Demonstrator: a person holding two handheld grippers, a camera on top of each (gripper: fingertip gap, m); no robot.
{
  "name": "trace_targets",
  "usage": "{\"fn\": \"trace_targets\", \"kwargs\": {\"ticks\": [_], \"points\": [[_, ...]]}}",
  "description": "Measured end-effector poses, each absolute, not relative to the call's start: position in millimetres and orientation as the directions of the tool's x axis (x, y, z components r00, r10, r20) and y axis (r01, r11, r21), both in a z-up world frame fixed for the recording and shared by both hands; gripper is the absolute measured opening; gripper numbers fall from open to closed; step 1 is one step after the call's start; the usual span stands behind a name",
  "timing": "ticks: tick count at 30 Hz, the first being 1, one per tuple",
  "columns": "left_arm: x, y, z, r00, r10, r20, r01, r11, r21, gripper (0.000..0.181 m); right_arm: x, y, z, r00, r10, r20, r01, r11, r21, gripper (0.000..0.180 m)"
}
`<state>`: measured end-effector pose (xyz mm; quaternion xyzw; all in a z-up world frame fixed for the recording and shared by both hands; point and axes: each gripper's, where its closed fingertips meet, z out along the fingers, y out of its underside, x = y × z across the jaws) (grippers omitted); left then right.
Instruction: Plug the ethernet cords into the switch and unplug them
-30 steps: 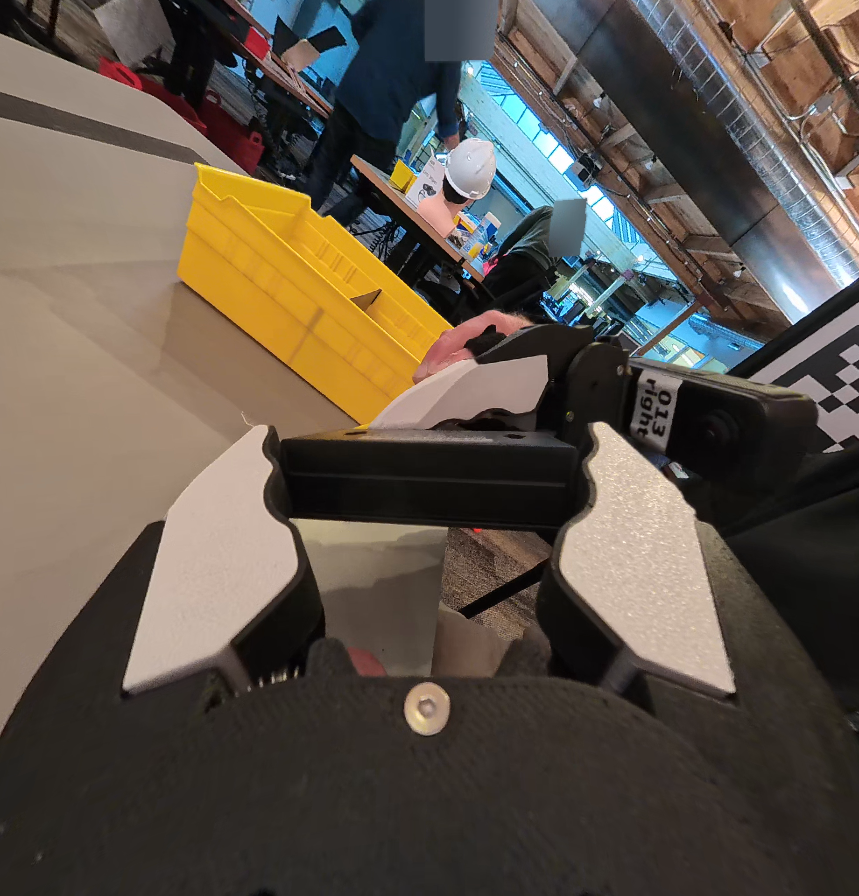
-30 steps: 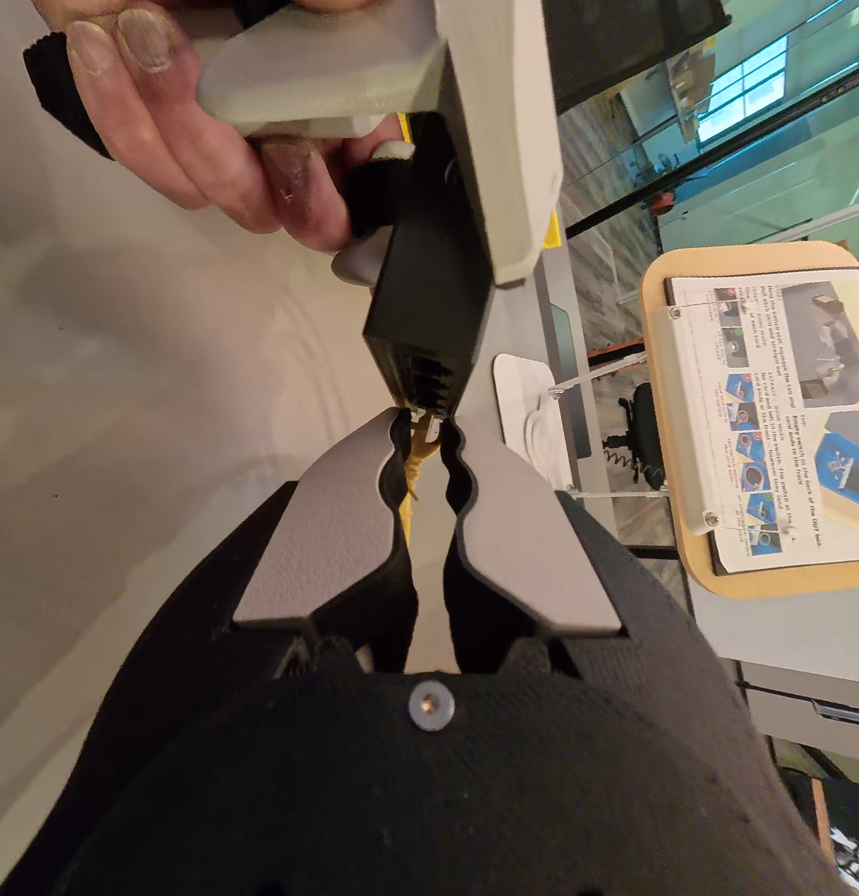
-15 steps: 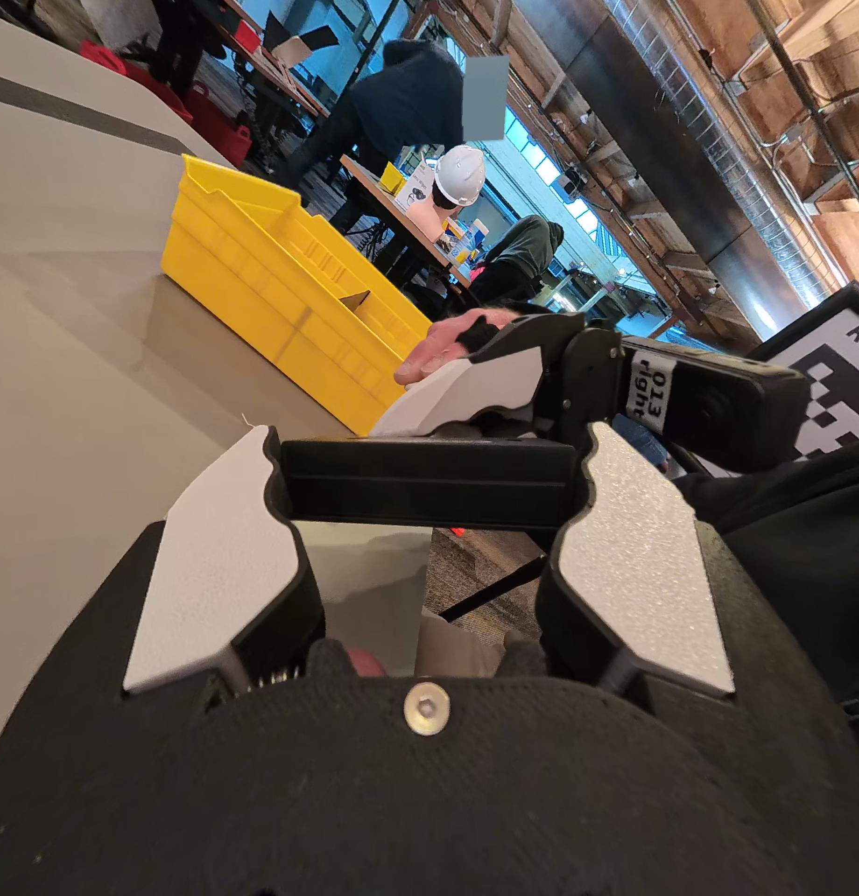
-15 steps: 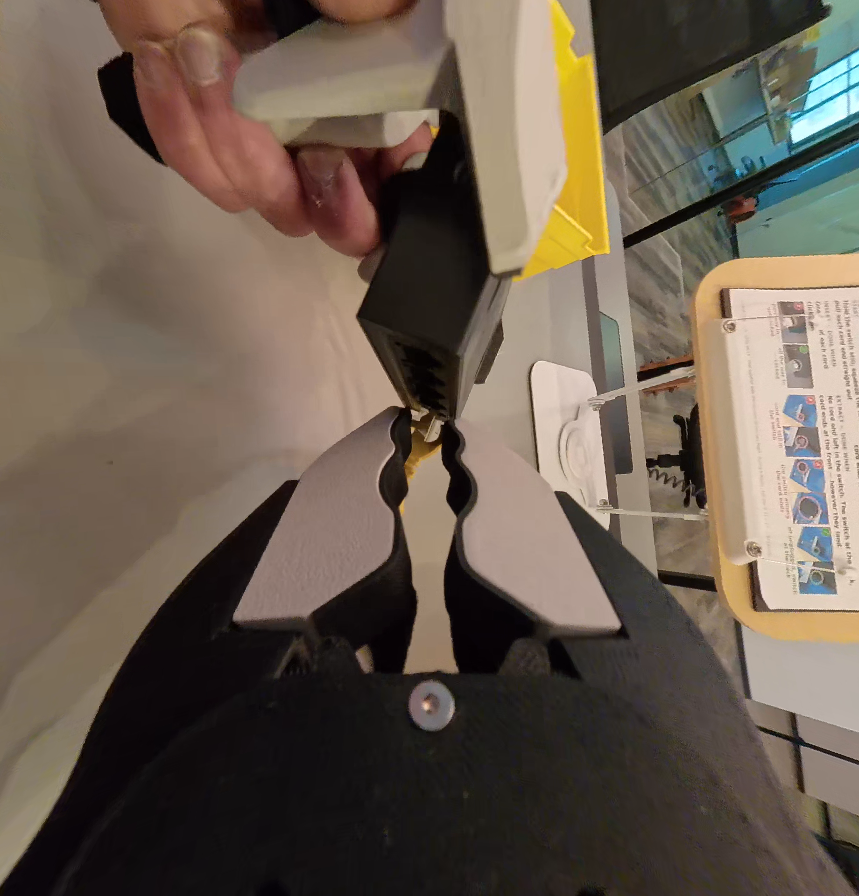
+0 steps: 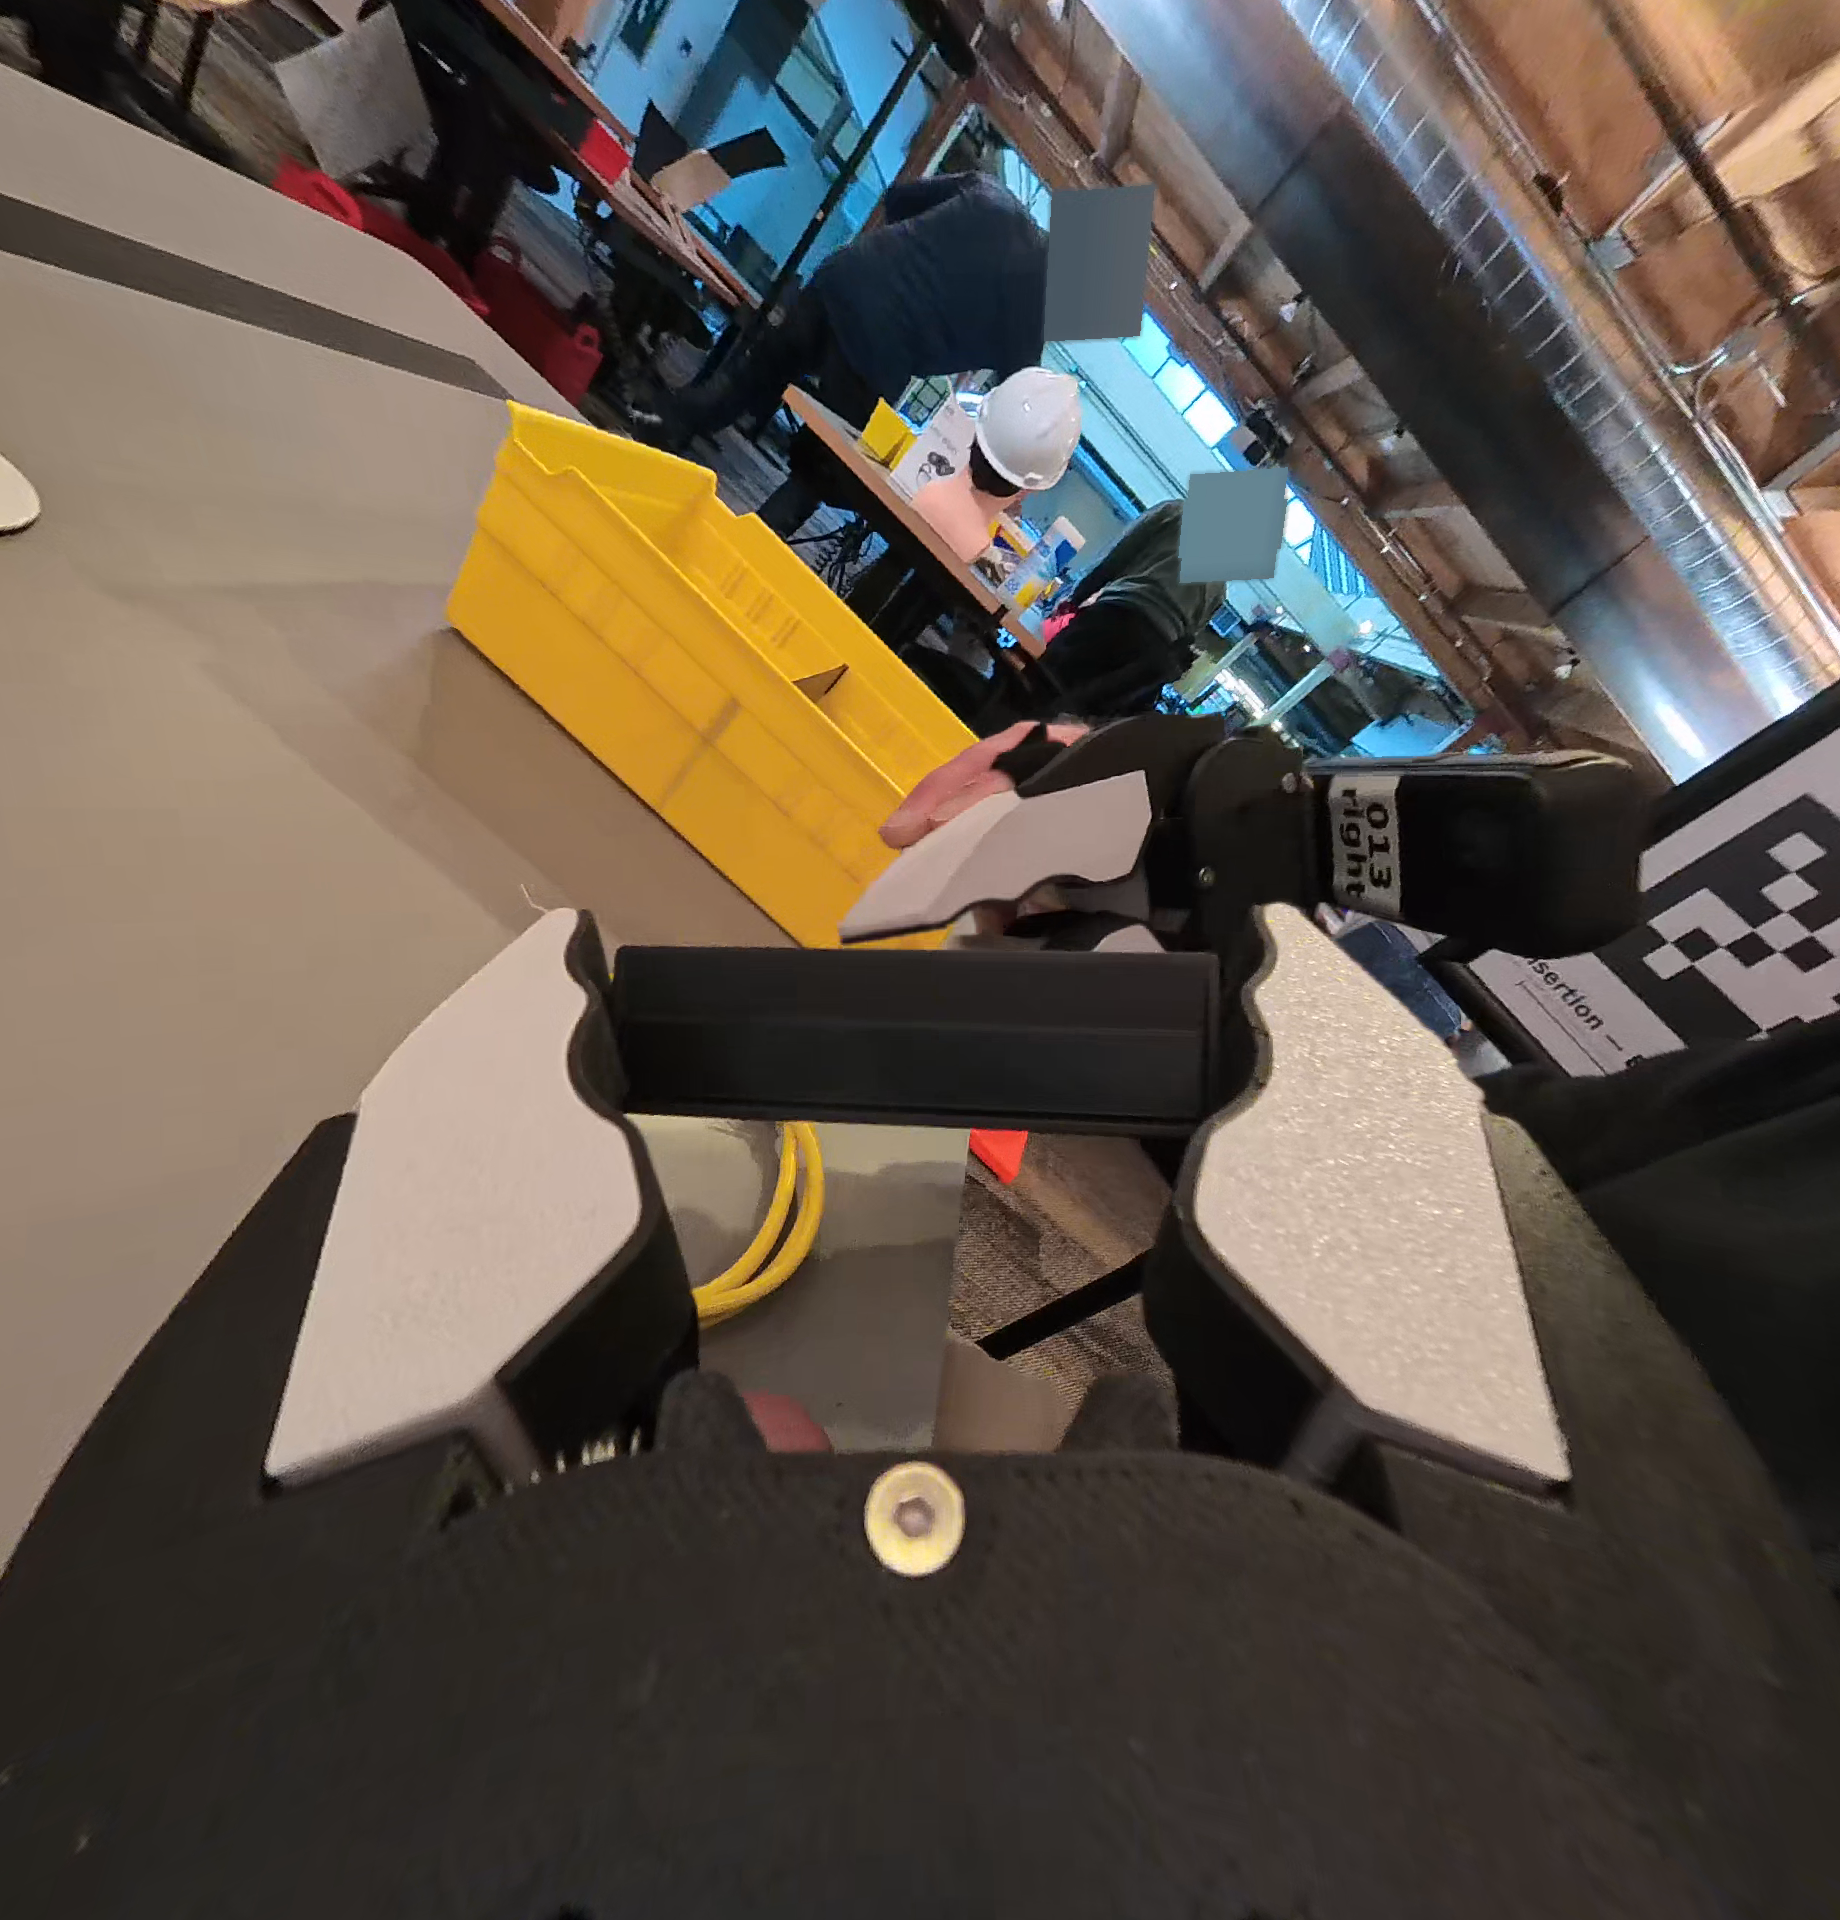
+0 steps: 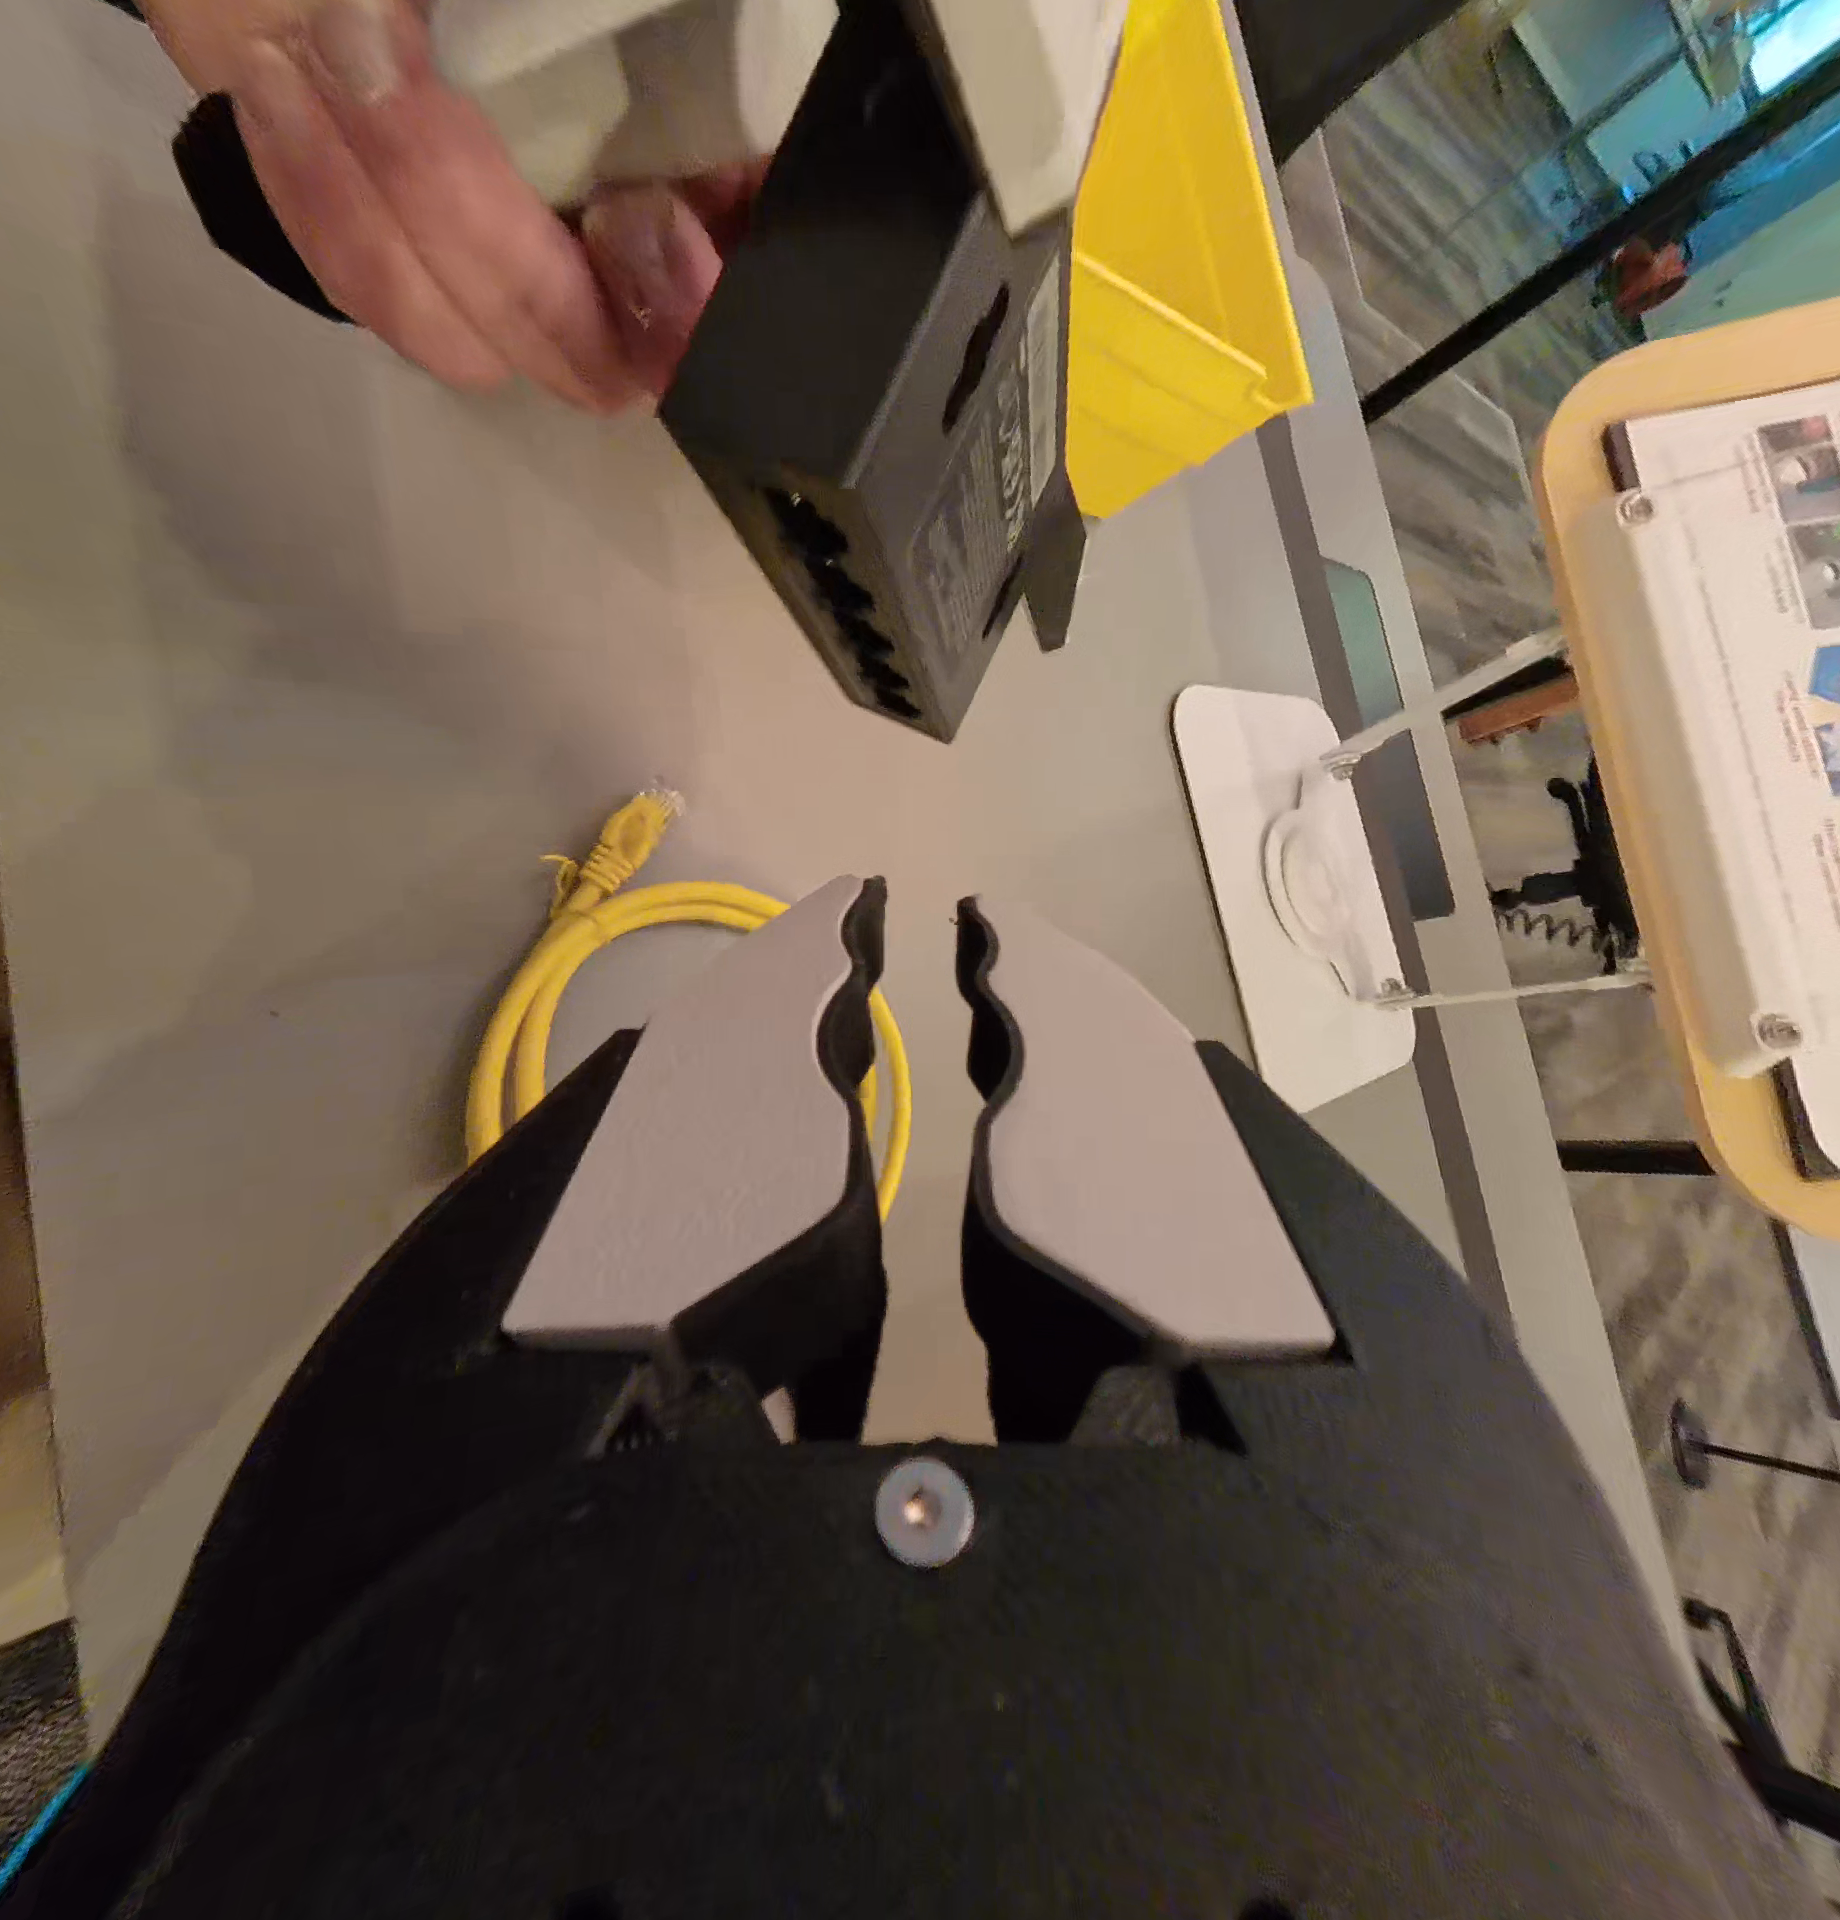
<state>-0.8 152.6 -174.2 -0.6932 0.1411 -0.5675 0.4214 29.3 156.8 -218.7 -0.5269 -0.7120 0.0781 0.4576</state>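
My left gripper (image 5: 916, 987) is shut on the black switch (image 5: 916, 1039) and holds it by its ends above the grey table. In the right wrist view the switch (image 6: 854, 436) hangs tilted, its row of ports (image 6: 843, 603) facing down toward me with nothing plugged in. The yellow ethernet cord (image 6: 542, 997) lies coiled on the table, its plug (image 6: 635, 831) free; part of the coil shows in the left wrist view (image 5: 781, 1236). My right gripper (image 6: 916, 914) is below the switch, its fingers a little apart and empty.
A yellow bin (image 5: 687, 665) stands on the table behind the switch. A white pad with a clear stand (image 6: 1290, 883) lies at the table's right edge (image 6: 1342, 644). A wooden board with an instruction sheet (image 6: 1726, 727) stands beyond it. People work at benches far off.
The yellow cord's plug has come out of the switch and out of my right gripper, and now lies on the table. The right gripper has drawn back from the switch.
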Motion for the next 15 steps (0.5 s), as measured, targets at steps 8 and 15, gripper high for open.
{"fn": "trace_targets", "kwargs": {"ticks": [8, 15], "points": [[-13, 157, -162, 0.327, -0.685, 0.651, 0.309, -0.573, -0.759, 0.111, 20, 118, -277, -0.095, 0.942, 0.321, 0.763, 0.276, -0.585, 0.036], [-21, 156, -149, 0.287, -0.700, 0.654, 0.353, -0.557, -0.752, 0.111, 22, 115, -336, -0.103, 0.960, 0.261, 0.878, 0.211, -0.429, 0.013]]}}
